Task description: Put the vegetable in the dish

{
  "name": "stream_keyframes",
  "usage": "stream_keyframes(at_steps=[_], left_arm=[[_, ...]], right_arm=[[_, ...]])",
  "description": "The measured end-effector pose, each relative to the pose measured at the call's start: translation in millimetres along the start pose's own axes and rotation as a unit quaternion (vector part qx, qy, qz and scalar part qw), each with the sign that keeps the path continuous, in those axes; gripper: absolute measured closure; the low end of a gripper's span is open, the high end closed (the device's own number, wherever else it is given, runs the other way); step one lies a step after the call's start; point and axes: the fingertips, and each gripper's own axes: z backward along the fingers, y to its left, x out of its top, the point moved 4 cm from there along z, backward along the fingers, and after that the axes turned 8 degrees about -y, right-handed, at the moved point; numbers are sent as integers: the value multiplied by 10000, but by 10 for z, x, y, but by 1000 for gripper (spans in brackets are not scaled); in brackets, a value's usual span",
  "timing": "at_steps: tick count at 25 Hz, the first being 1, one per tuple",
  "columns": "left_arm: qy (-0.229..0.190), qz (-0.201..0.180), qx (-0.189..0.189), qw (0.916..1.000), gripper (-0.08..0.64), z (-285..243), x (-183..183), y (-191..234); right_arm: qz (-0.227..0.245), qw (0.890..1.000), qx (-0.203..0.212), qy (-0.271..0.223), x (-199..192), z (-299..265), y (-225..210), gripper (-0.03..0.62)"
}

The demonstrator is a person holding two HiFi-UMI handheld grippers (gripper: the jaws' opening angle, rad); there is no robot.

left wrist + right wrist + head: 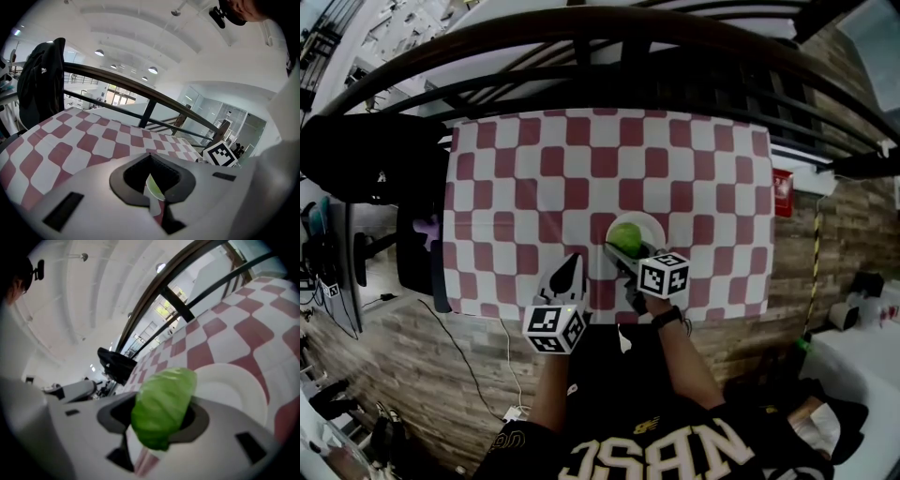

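Note:
A green leafy vegetable (pixel 625 236) hangs over the near part of a white dish (pixel 654 223) on the checked tablecloth. My right gripper (pixel 621 247) is shut on it. In the right gripper view the vegetable (pixel 161 406) fills the gap between the jaws, and the dish (pixel 234 385) lies just beyond and below. My left gripper (pixel 571 269) hovers left of the dish near the table's front edge. Its jaws are drawn together to a point with nothing in them. The left gripper view shows a thin sliver of dish and green through the narrow slit in my left gripper (pixel 151 186).
The red and white checked cloth (pixel 534 169) covers the table. A dark curved railing (pixel 581 37) runs behind it. A black jacket (pixel 356 159) hangs at the far left. A brick floor lies below the table's front edge.

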Motion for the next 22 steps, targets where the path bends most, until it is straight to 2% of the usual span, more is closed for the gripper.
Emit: stream_keyframes(at_steps=[7, 12, 18, 22], left_arm=[[111, 17, -107, 9999, 543, -80, -62, -78], [126, -1, -122, 9998, 543, -90, -69, -85], [141, 5, -121, 9998, 543, -48, -82, -120], [159, 27, -97, 9998, 543, -20, -134, -131]], right_arm=[[79, 9996, 38, 258, -1, 28, -21, 385], [438, 9974, -142, 547, -35, 28, -10, 364], [335, 9978, -385, 428, 22, 120, -101, 325], [87, 9983, -560, 117, 112, 211, -183, 322]])
